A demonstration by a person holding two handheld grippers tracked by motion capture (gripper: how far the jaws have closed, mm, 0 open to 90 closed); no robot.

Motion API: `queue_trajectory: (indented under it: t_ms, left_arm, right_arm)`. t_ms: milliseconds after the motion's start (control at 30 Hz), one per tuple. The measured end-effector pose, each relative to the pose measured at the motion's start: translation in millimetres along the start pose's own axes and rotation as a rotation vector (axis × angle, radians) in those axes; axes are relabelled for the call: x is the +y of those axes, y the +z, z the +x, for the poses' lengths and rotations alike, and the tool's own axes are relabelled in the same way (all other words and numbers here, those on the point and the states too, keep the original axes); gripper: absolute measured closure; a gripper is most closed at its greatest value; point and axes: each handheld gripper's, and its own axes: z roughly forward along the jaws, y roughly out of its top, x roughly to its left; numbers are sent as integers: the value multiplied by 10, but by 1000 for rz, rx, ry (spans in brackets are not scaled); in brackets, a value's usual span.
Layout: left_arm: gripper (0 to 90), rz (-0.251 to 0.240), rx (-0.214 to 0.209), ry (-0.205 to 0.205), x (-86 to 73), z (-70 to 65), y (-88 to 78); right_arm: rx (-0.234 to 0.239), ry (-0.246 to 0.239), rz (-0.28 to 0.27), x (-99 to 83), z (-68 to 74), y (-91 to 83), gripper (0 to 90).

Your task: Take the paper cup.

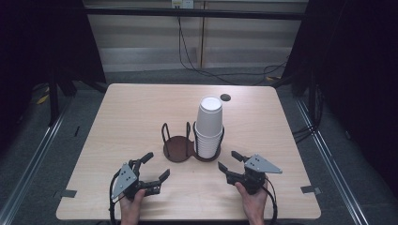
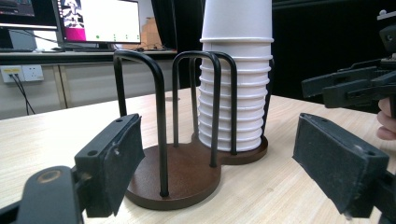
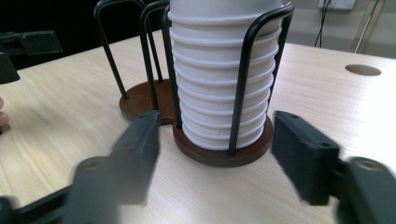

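**Two tools flanked a cup rack on the surface**

A pale wooden surface (image 1: 141, 117) carried a dark brown rack (image 1: 187, 147) with two round bays ringed by black wire loops. The right bay held a tall stack of white paper cups (image 1: 209, 124), nested upside down, the top one rising well above the loops. The left bay (image 1: 177, 149) had nothing in it.

The left tool (image 1: 156, 166) sat near the front edge, left of the rack and apart from it. Its jaws stood apart with nothing between them. In the left gripper view the rack (image 2: 187, 172) stood just ahead between the two black pads (image 2: 121, 158).

The right tool (image 1: 230, 161) sat to the right of the rack, near it but not touching. Its jaws also stood apart, clamped on nothing. In the right gripper view the stack (image 3: 224, 84) rose just beyond the pads (image 3: 299, 149), and one jaw was blurred.

A small round hole (image 1: 225, 97) marked the surface behind the cups.
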Motion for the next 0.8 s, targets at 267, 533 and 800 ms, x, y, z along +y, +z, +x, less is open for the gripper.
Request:
queue_trajectory:
  t_ms: [267,533,800]
  left_arm:
    - [158,0,0,-1,0,-1,0]
    - [158,-1,-1,-1,0,-1,0]
    - [158,0,0,0,0,0,0]
  right_arm:
    - [2,-18,-24,143,27,-31,337]
    - [55,38,-13,257,0,-33,291]
    - [118,48,5,426,-69,-51,221]
